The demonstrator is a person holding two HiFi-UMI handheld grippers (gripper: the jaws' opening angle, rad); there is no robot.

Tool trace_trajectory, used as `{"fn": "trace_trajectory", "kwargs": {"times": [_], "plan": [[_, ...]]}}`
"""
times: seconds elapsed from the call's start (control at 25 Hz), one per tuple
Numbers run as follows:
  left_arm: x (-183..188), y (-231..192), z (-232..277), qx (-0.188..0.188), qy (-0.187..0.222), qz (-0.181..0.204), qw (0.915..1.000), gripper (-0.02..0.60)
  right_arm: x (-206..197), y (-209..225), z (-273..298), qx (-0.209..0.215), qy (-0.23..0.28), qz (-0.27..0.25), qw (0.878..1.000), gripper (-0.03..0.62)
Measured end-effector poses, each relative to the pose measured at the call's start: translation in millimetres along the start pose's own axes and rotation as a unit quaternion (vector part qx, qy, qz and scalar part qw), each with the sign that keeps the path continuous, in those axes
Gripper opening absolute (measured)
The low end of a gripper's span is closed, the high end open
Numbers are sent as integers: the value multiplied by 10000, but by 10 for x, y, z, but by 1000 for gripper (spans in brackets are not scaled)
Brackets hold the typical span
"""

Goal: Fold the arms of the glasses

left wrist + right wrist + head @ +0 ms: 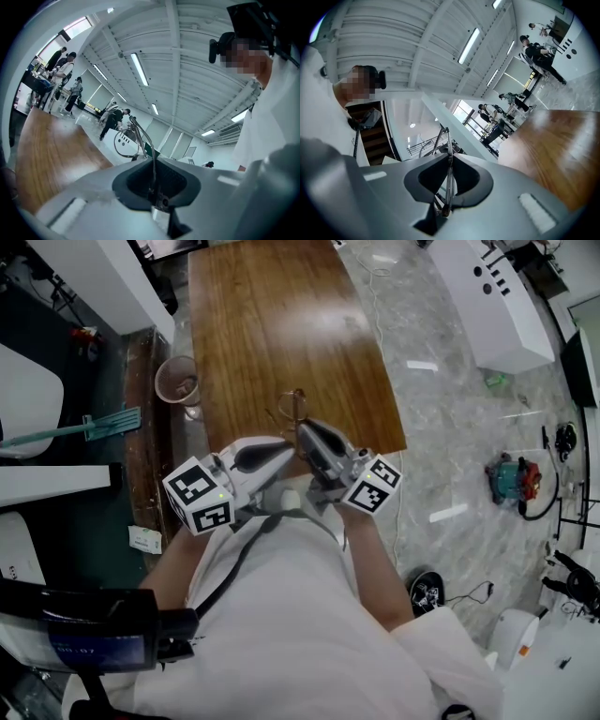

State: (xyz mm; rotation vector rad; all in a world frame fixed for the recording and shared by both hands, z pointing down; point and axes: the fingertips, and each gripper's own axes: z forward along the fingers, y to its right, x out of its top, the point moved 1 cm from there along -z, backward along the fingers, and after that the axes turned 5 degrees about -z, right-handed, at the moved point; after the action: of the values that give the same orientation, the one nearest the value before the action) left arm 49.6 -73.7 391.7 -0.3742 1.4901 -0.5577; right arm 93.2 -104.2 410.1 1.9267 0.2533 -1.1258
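Thin wire-framed glasses (292,407) are held in the air over the near edge of the wooden table (272,324), between both grippers. My left gripper (284,450) comes in from the left and is shut on a slim arm of the glasses (153,165); one round lens rim (125,143) shows beyond its jaws. My right gripper (304,431) comes in from the right and is shut on another thin part of the glasses (449,169), which stands upright between its pads. Both grippers point roughly level, with their tips close together.
A pinkish bin (178,381) stands on the floor at the table's left, with a green broom (94,425) beyond it. A teal and red machine (513,476) and cables lie on the marble floor at the right. A white counter (492,296) stands at the far right.
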Motion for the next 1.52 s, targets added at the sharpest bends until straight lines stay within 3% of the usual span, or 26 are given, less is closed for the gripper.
{"fn": "trace_trajectory", "kwargs": {"times": [0.16,0.32,0.52,0.68,0.8,1.36,1.52], "plan": [[-62,-80,8,103,-37,-133,9999,26,-114,-58,14,103,-260,-286,9992,34],[-127,-119,-7,85,-49,-504,9987,23,-152,-72,-5,174,-533,-682,9961,32],[-254,-180,-30,109,-299,-765,9966,26,-249,-43,-23,160,-975,-1115,9888,34],[-284,-221,-72,296,-367,-687,9965,57,-209,83,-64,-30,-814,-903,9926,34],[-171,-216,-72,282,-134,-647,9974,6,-206,156,-65,-83,-895,-882,9920,34],[-63,-444,-61,321,55,-759,9966,5,-365,163,218,257,-1426,-1321,9806,34],[-116,-433,-31,425,64,-742,9963,6,-340,233,130,149,-1344,-1160,9840,34]]}}
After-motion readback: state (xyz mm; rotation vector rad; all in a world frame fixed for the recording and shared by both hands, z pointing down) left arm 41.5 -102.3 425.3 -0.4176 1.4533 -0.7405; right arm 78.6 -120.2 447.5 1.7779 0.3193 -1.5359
